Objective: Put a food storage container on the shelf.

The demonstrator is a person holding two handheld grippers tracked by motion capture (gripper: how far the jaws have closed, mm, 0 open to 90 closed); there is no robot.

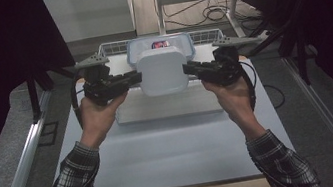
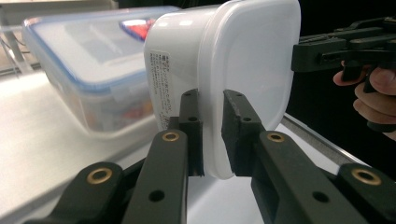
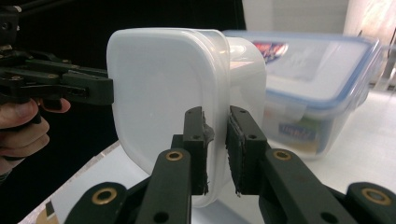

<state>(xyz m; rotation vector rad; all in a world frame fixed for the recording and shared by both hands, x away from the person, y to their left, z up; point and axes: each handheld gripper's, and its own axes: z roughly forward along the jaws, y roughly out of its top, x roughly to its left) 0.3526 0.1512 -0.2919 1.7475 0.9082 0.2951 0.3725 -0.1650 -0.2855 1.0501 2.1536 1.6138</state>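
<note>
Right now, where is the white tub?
In the high view the white tub is centred, gripped between the left gripper and right gripper, before the blue-rimmed box.

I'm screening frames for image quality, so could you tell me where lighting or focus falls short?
High view: dim, dark surroundings, the white container brightest. Left gripper view: the clear lidded box is soft and washed out. Right gripper view: glare at the top right, background blurred.

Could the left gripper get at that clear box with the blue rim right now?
Probably not yet. The left gripper is shut on the white container's rim, as is the right gripper, and that container hangs in front of the blue-rimmed box.
</note>
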